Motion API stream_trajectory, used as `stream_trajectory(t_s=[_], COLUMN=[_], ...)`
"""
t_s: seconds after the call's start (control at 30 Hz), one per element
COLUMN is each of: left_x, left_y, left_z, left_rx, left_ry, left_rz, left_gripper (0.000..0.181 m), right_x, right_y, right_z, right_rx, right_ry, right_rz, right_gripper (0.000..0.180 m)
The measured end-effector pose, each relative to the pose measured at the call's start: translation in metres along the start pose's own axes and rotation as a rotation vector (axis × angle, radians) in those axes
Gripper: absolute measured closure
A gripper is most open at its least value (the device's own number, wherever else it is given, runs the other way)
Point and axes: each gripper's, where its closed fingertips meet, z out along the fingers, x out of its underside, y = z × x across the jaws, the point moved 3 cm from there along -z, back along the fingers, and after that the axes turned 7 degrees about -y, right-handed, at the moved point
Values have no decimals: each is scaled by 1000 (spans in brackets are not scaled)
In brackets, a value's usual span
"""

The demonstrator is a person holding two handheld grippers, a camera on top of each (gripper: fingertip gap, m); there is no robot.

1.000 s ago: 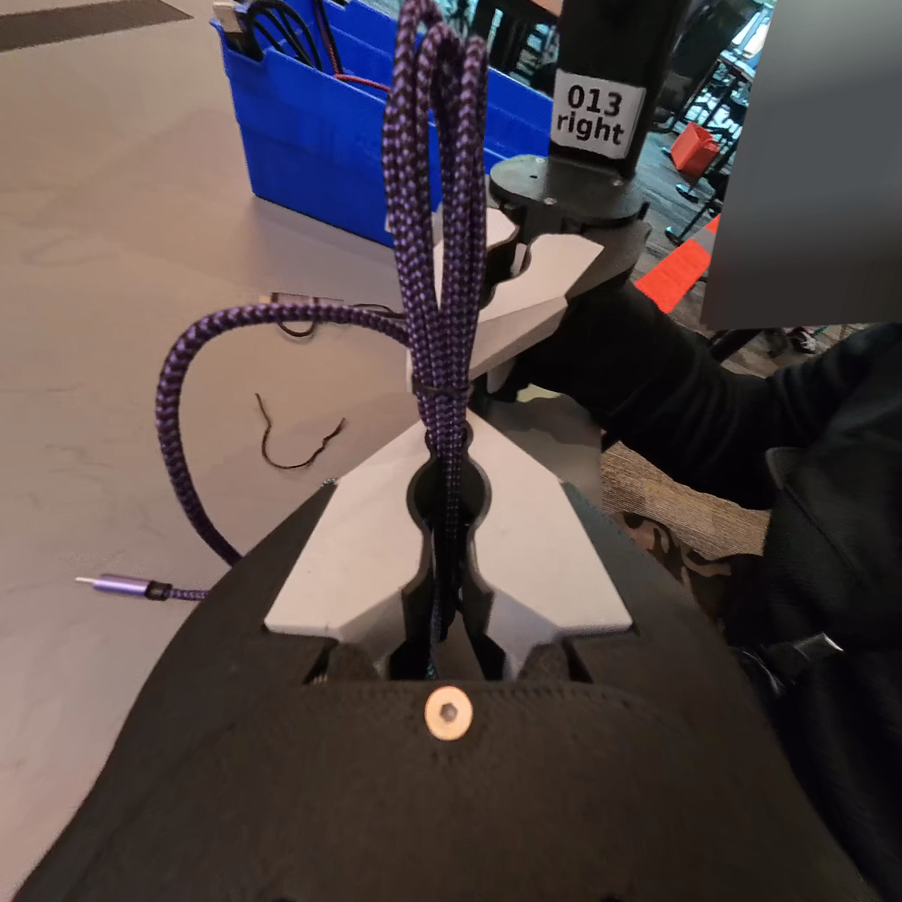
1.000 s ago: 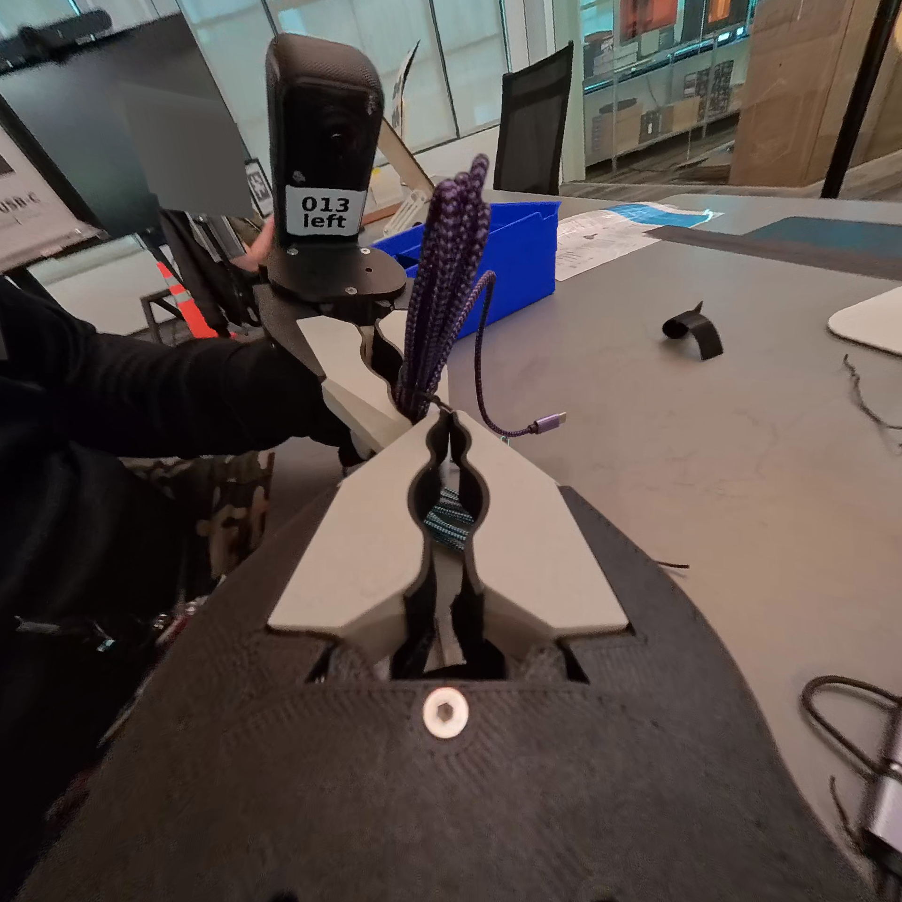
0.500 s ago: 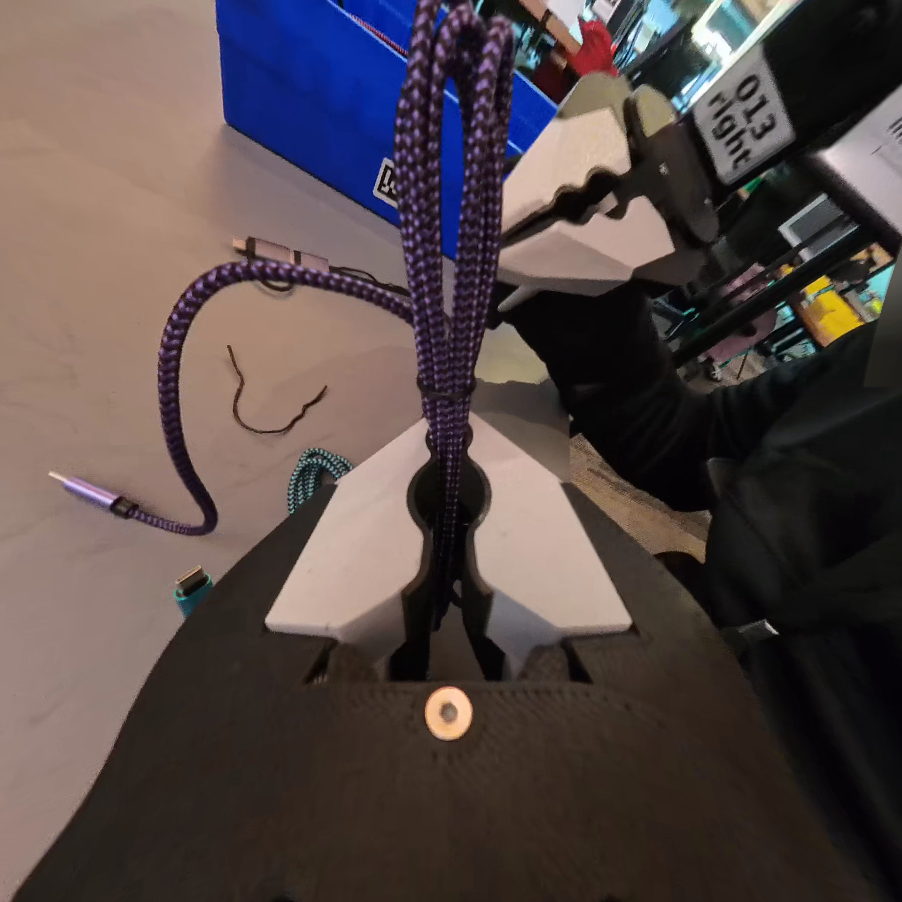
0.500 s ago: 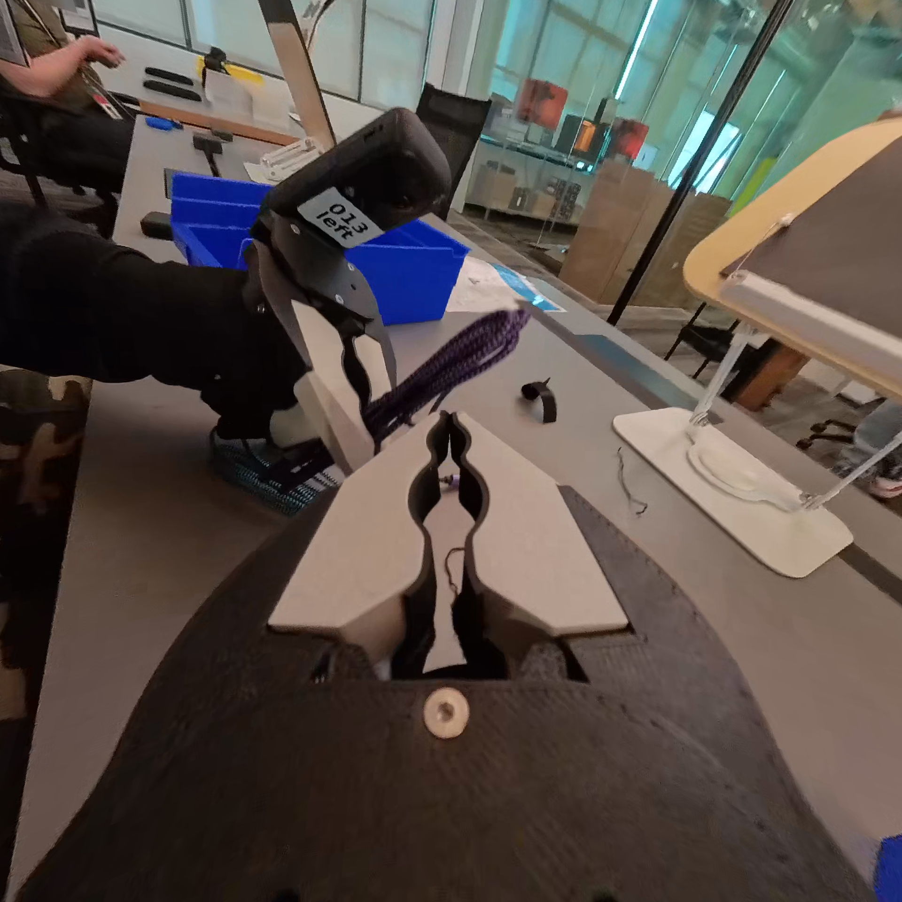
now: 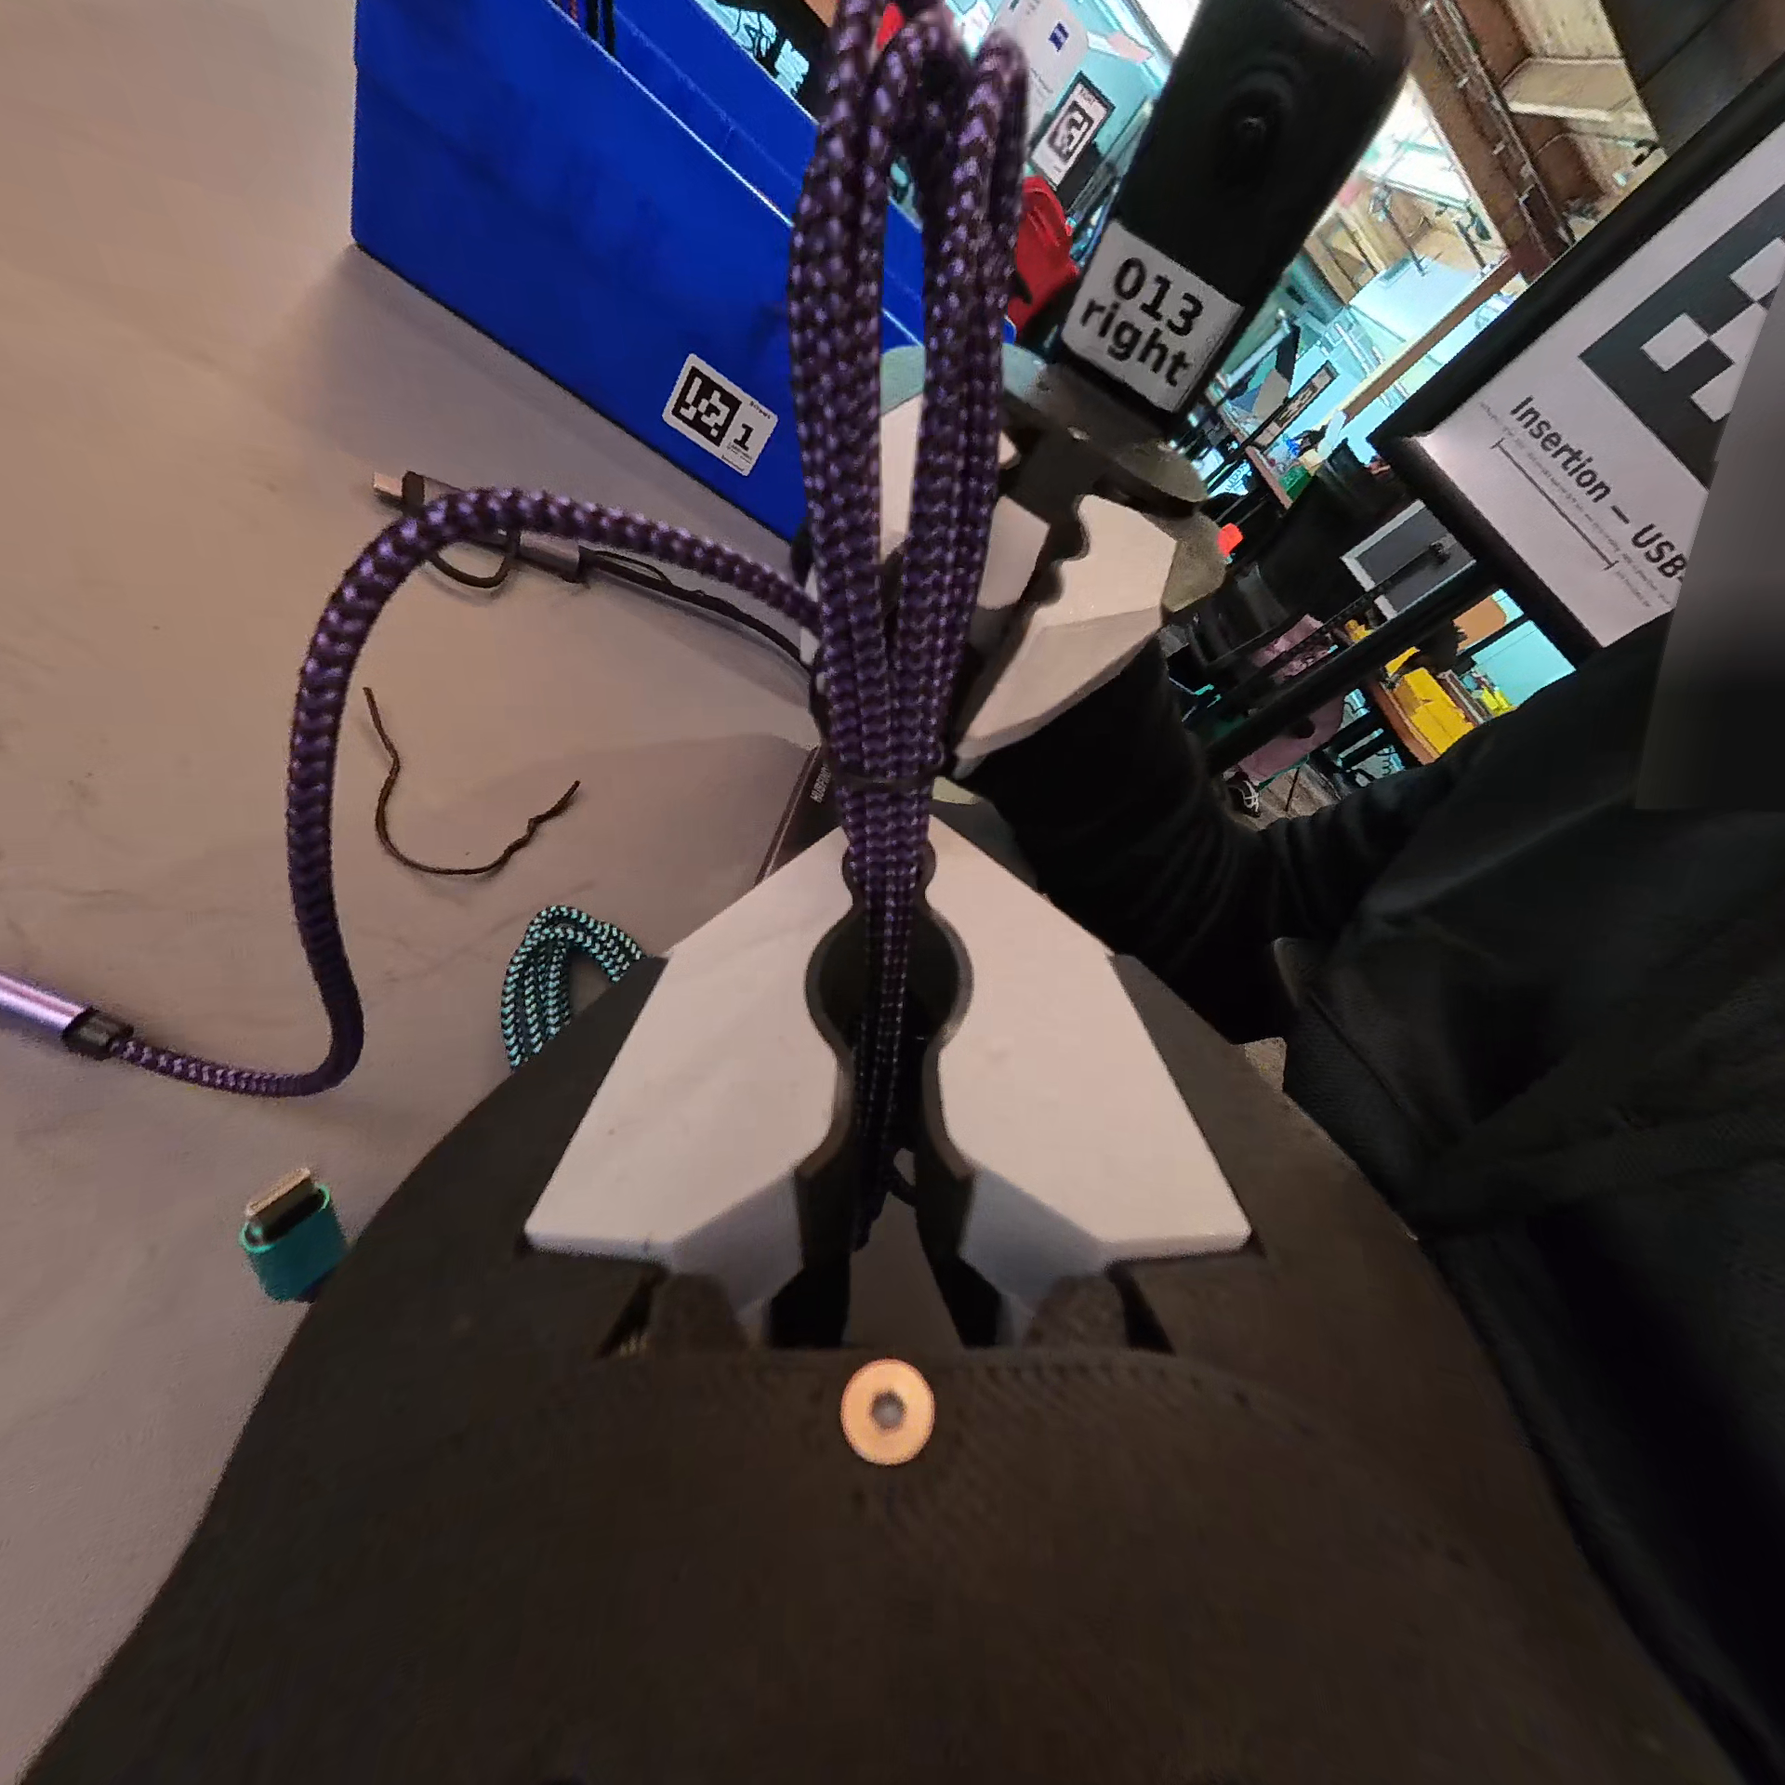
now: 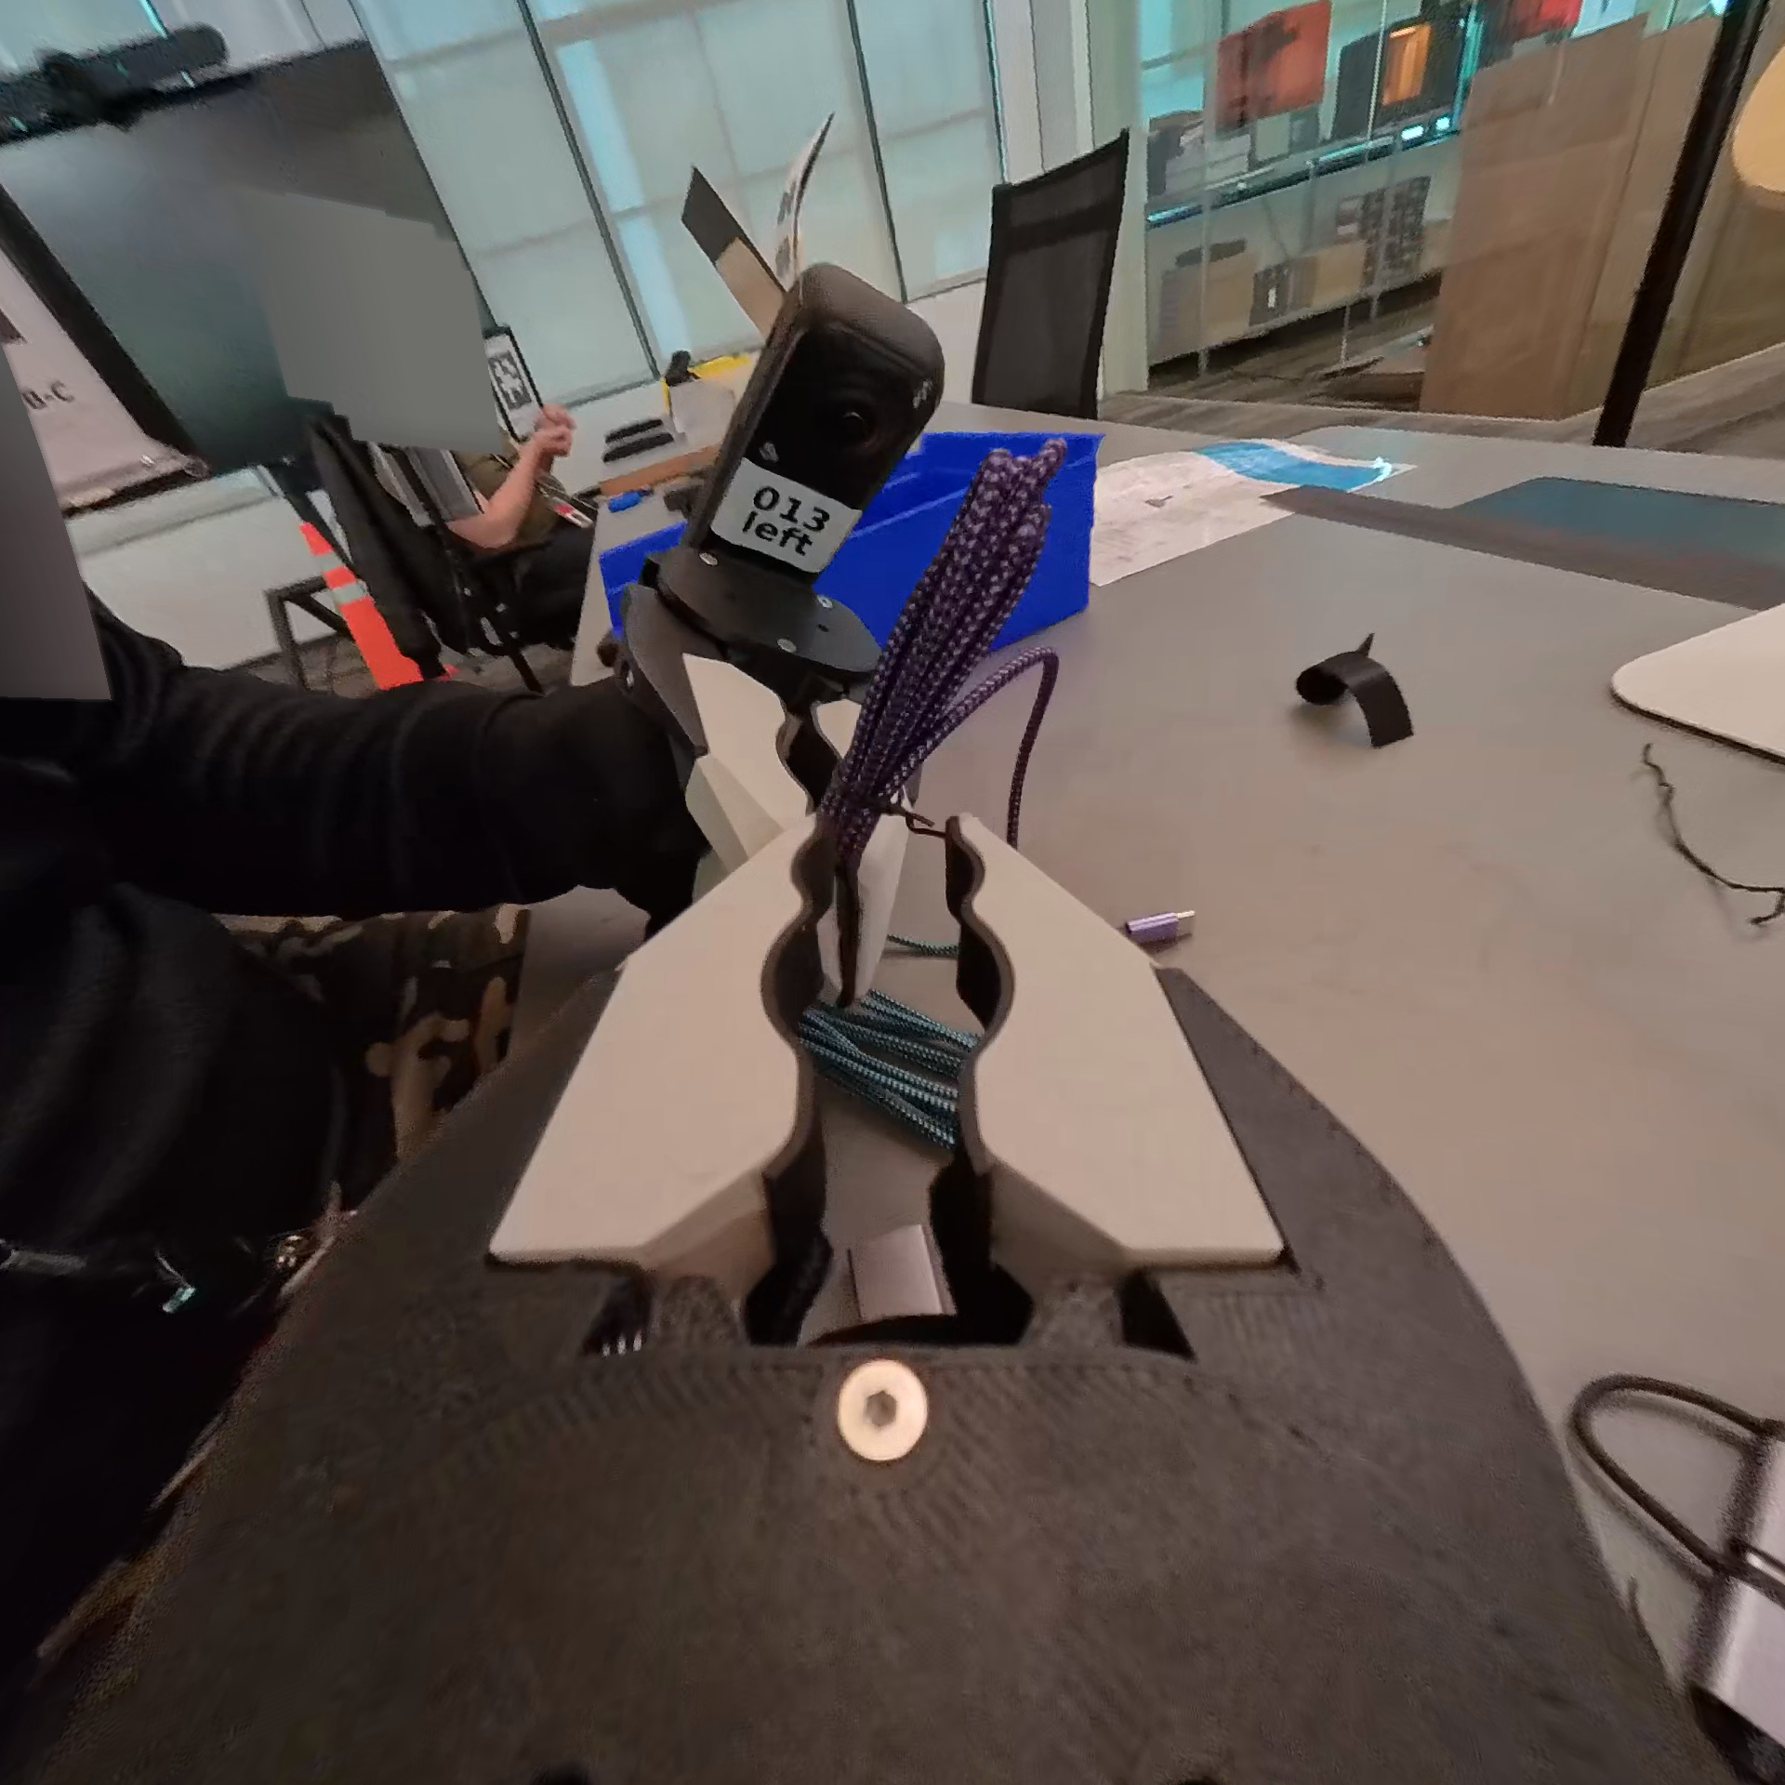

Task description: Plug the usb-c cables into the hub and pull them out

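right gripper (image 6: 884, 840) reopened, back beside purple cable (image 5: 893, 541)

Even, bright indoor light, daylight from the window wall (image 6: 734, 174) behind, soft faint shadows on the grey table (image 6: 1352, 918), strong wide-angle bending at the edges, purple cable bundle (image 5: 898, 406) slightly soft near its top, hub (image 6: 1748, 1623) motion-blurred at lower right, background shelving hazy.

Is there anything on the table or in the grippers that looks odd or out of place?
Yes. The purple cable in the left gripper is bundled with a thin tie, so it cannot be plugged freely. A loose dark tie lies discarded on the table.
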Motion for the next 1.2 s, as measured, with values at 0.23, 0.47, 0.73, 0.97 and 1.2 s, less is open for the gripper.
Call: stream_trajectory(t_s=[0.23,0.47,0.73,0.97,1.2], left_x=[0,2,4,2,-2], left_y=[0,2,1,-1,-1], left_z=[0,2,4,3,4], left_rx=[7,-3,8,21,0], left_ry=[-3,17,38,28,10], left_rz=[-3,5,5,-6,18], left_gripper=[181,181,181,181,181], right_x=[-2,-5,4,3,-4], right_y=[-2,-1,0,3,8], right_z=[-1,-1,1,-4,-4], right_rx=[-4,15,-6,-19,38], right_ry=[-38,-31,19,37,56], right_rz=[27,-26,-39,-91,-170], right_gripper=[166,167,167,180,180])
